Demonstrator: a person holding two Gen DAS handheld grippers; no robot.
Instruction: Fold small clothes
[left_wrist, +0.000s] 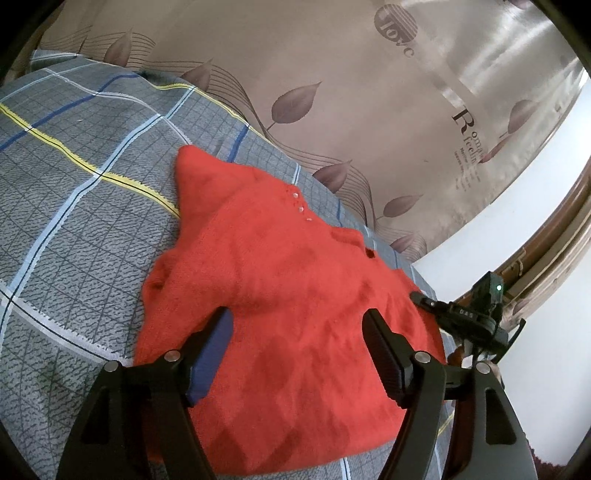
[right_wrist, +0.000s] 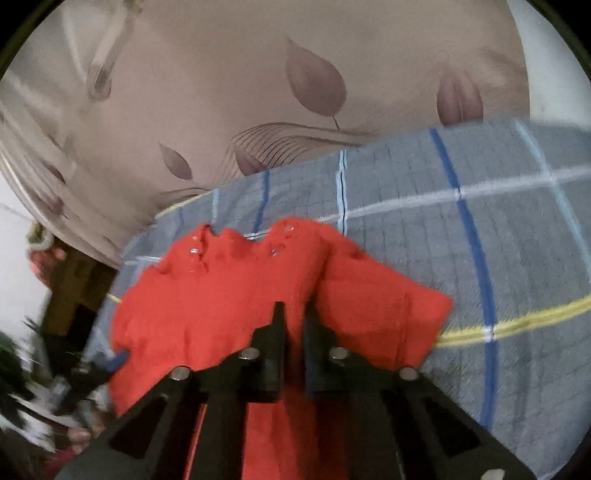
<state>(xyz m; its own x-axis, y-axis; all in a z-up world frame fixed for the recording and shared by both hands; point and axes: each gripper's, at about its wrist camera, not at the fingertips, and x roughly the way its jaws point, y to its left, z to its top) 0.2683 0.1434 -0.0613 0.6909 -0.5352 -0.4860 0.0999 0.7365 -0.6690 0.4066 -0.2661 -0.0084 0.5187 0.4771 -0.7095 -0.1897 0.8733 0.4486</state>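
While right tongs (right_wrist: 293, 314) pinch one red sweater (left_wrist: 280, 302), left tongs (left_wrist: 299, 328) gape.

The brown leaf-print headboard (left_wrist: 332, 74) carries "love" in a dark round emblem at upper centre and "Romantic feeling" (partly legible) at right; the right gripper (left_wrist: 421, 297) reads "DAS".

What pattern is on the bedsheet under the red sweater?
The bedsheet is a grey check with blue, pale blue and yellow stripes; the left wrist view shows it best.
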